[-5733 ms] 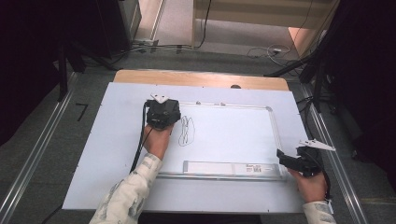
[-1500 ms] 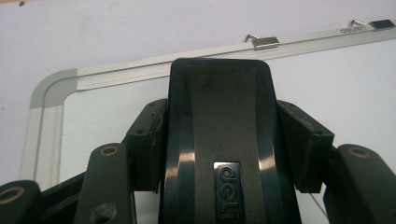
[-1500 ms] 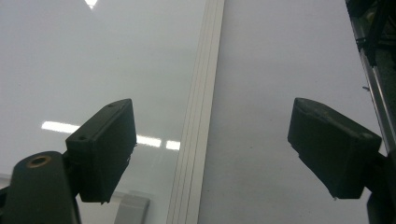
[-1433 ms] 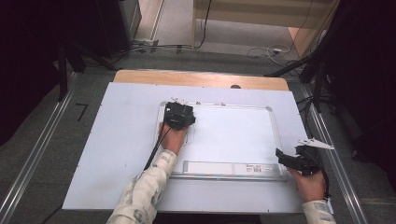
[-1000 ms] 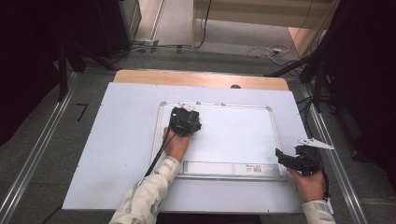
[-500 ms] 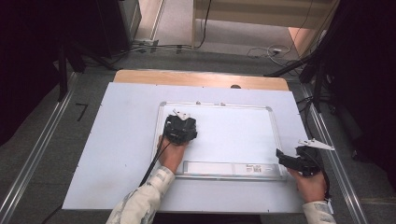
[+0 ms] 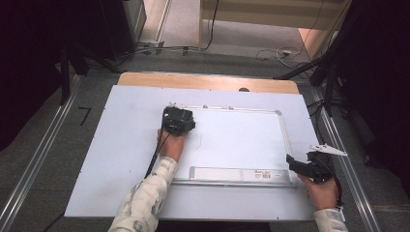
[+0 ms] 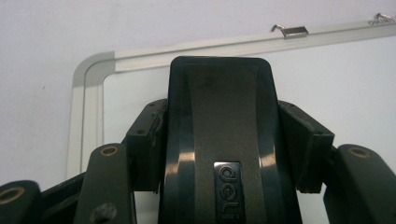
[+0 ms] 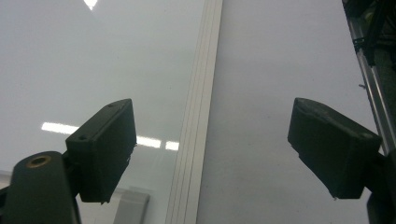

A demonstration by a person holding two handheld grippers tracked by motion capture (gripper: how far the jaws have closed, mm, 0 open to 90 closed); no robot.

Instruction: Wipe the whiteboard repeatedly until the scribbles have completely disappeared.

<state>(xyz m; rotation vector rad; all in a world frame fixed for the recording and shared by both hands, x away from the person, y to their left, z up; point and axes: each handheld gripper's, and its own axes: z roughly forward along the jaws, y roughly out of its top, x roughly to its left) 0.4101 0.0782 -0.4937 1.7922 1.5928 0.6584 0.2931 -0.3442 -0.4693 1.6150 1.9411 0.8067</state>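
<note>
A white whiteboard (image 7: 241, 109) with a silver frame lies flat on the pale table. My left gripper (image 7: 178, 121) is near the board's top-left corner, shut on a black eraser (image 8: 219, 140) pressed flat to the board. The pads (image 8: 148, 140) clamp the eraser's two sides. A faint pen stroke (image 7: 199, 141) shows on the board just right of that hand. My right gripper (image 7: 295, 164) rests at the board's lower right corner. Its jaws stand open and bare over the board's right frame strip (image 9: 196, 140).
A long label strip (image 7: 232, 174) runs along the board's near edge. Metal hanging hooks (image 8: 289, 31) sit on its far frame. A wooden strip (image 7: 208, 81) borders the table at the back. Dark stands and cables (image 7: 338, 72) crowd the right side.
The left gripper with the eraser has slid from the board's upper middle back toward its top-left corner. The squiggle seen earlier is reduced to a faint stroke. The right gripper has stayed put.
</note>
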